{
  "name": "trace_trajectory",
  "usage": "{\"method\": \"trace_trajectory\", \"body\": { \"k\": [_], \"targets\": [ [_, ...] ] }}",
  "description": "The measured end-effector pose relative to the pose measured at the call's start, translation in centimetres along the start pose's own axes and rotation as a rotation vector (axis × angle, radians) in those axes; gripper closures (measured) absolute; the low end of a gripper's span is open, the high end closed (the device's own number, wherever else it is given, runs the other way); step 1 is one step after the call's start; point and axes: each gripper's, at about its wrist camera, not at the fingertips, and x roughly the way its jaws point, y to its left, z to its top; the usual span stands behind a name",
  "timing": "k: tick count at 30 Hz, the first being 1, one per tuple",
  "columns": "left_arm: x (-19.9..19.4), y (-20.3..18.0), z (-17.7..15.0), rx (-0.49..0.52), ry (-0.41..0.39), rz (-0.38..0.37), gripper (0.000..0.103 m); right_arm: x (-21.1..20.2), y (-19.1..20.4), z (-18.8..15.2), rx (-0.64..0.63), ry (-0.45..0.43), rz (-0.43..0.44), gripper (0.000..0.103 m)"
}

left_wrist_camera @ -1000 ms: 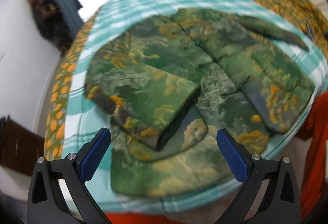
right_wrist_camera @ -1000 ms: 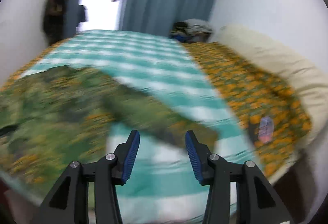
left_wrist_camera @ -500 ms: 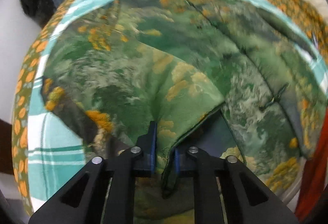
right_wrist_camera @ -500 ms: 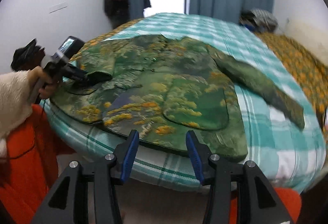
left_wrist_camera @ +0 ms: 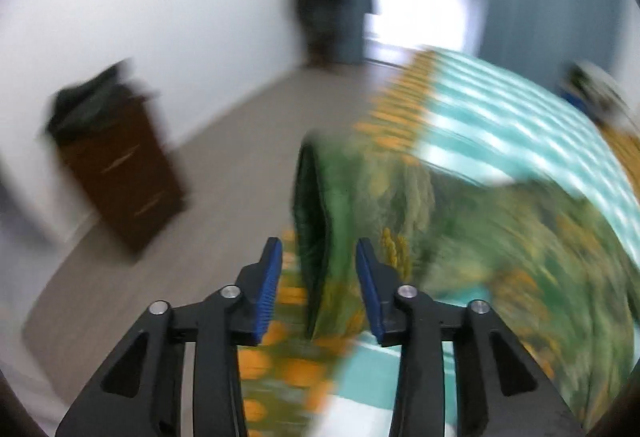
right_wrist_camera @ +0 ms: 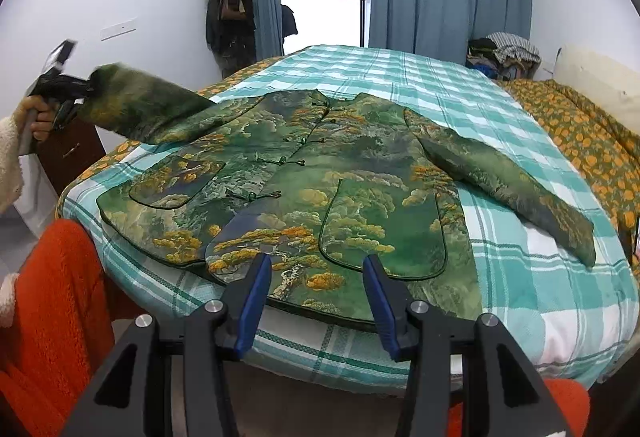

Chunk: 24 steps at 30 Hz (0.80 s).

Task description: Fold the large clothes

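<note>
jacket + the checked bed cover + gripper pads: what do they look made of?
Jacket: woven brocade-like fabric with a slight sheen, probably padded, since the outstretched sleeve keeps its shape; knotted cord closures.
Checked bed cover: matte woven cloth, likely cotton; weave texture shows at the edge.
Right gripper pads: blue ribbed surface, probably rubber, on black matte plastic arms.

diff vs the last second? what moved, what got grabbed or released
The left gripper clamped the cuff of the jacket's folded-in sleeve, then swung it out off the bed's left edge. Its jaws have just been opening; the cuff sits between them, pads clear, so it is being let go. The right gripper panned left, then held, jaws open and empty. The jacket body and the other sleeve stayed flat.
</note>
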Motion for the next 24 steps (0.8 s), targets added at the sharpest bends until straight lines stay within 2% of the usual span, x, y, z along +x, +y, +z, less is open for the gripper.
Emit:
{"method": "trace_trajectory", "body": {
  "k": [2,4,5,6,8,10,13,15,17,19,21,23,24],
  "targets": [
    [-0.4,3.8,-1.2,-0.127,0.014,-0.007,0.051,0.0,-0.8,0.0,0.033,0.005,-0.006,0.055],
    [-0.8,4.8,-3.5,-0.172,0.047,-0.079,0.041,0.2,-2.1,0.0,0.071,0.011,-0.033,0.054],
    [-0.9,4.5,-4.3,-0.163,0.066,-0.105,0.039,0.4,-3.0,0.0,0.096,0.019,-0.051,0.051],
    [-1.0,3.4,-5.8,-0.132,0.099,-0.150,0.037,0.6,-3.7,0.0,0.116,0.026,-0.061,0.044],
    [-1.5,0.3,-8.7,-0.057,0.171,-0.253,0.031,1.2,-6.0,-0.2,0.179,0.042,-0.077,0.037],
    [-1.5,-3.9,-12.4,0.019,0.255,-0.381,0.022,2.7,-8.8,-0.4,0.243,0.095,-0.105,0.036],
    [-0.2,-9.1,-15.8,0.070,0.356,-0.489,0.019,5.1,-12.5,-0.8,0.332,0.173,-0.110,0.036],
    [1.2,-12.0,-17.3,0.095,0.415,-0.501,0.019,6.4,-14.4,-1.2,0.382,0.213,-0.118,0.036],
    [2.8,-14.0,-18.7,0.120,0.460,-0.492,0.019,8.2,-16.1,-1.6,0.422,0.266,-0.091,0.036],
    [4.1,-15.0,-19.6,0.135,0.501,-0.472,0.019,9.8,-16.8,-2.2,0.431,0.304,-0.053,0.036],
    [3.7,-15.2,-20.6,0.156,0.500,-0.468,0.019,11.2,-17.0,-2.7,0.423,0.341,-0.015,0.036],
    [3.2,-15.6,-21.0,0.184,0.493,-0.487,0.037,12.0,-16.9,-3.2,0.436,0.363,-0.003,0.036],
    [3.0,-15.8,-21.1,0.194,0.505,-0.506,0.058,12.1,-16.9,-3.3,0.443,0.359,0.006,0.036]
  ]
}}
